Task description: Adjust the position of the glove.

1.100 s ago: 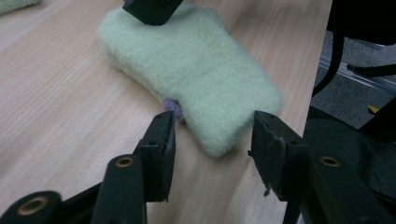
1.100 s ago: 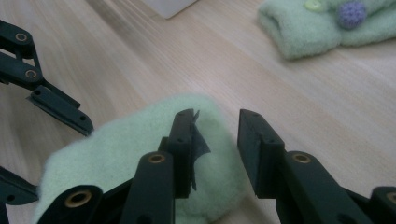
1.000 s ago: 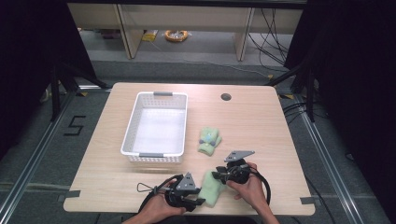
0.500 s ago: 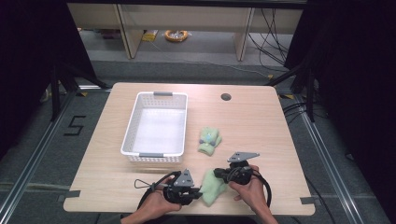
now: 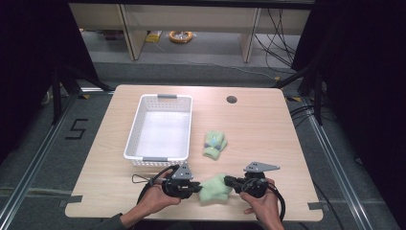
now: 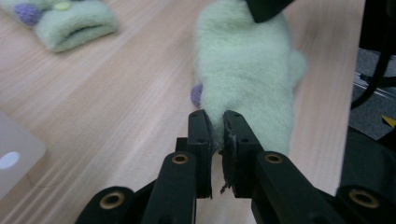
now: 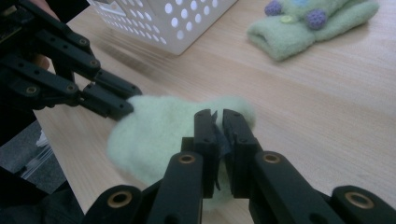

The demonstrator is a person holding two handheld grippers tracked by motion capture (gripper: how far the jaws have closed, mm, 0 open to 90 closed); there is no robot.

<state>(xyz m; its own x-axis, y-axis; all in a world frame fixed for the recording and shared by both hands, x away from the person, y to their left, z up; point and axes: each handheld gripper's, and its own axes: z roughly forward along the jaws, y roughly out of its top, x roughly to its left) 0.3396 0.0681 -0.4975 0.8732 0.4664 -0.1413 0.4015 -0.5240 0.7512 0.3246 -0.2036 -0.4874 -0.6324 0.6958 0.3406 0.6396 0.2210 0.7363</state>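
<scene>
high view: left gripper (image 5: 194,187) and right gripper (image 5: 231,182) clamp opposite mitten (image 5: 214,187) edges; uneven pulling risks slipping fabric.

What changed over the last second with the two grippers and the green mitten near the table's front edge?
Both grippers closed on the near green mitten: the left gripper pinches one end, the right gripper the other, fingers shut on the fleece. The white basket and the second mitten stayed put.
</scene>
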